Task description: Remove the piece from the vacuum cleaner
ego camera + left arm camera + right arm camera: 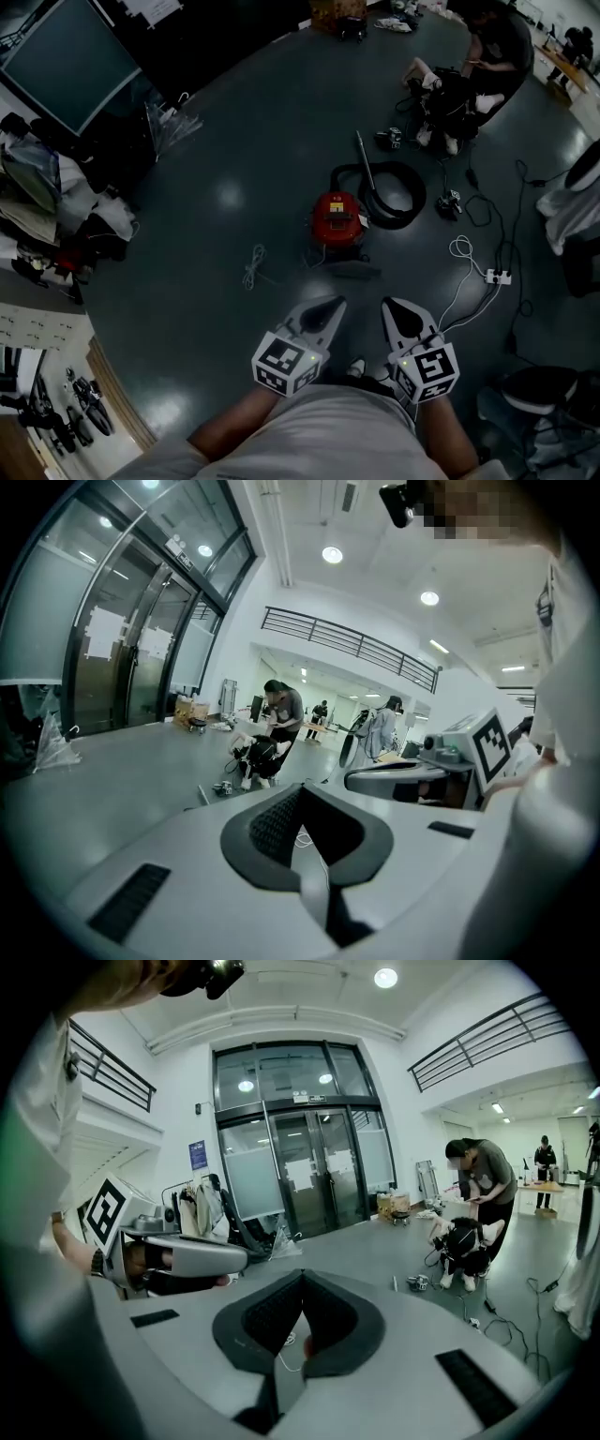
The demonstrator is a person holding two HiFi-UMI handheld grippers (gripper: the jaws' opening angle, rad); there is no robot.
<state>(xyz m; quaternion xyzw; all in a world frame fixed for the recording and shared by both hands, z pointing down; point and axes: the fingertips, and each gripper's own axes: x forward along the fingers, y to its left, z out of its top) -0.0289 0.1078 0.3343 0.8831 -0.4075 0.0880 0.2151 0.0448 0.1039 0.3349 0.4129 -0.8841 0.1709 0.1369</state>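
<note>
A loose white cable (253,267) lies on the dark floor (206,244), just left of the vacuum cleaner (338,221). The left claw (329,303) hangs on the near side of the vacuum cleaner, well apart from it. Its tips are pressed together with nothing between them. The vacuum cleaner is a small red canister with a dark top, upright on the floor in the middle of the head view. A dark elongated piece (352,270) lies just in front of it. The right claw (393,303), near and slightly right of the canister, is likewise closed tip to tip and empty. A black hose (398,192) coils in a loop to the canister's right, beside a metal wand (363,157). Further right lies a white power strip (497,276). Only the head view shows the vacuum cleaner. The left gripper view looks level across the hall to a balcony railing (347,639) and a standing person (281,710), and the right gripper view shows glass doors (300,1166).
</note>
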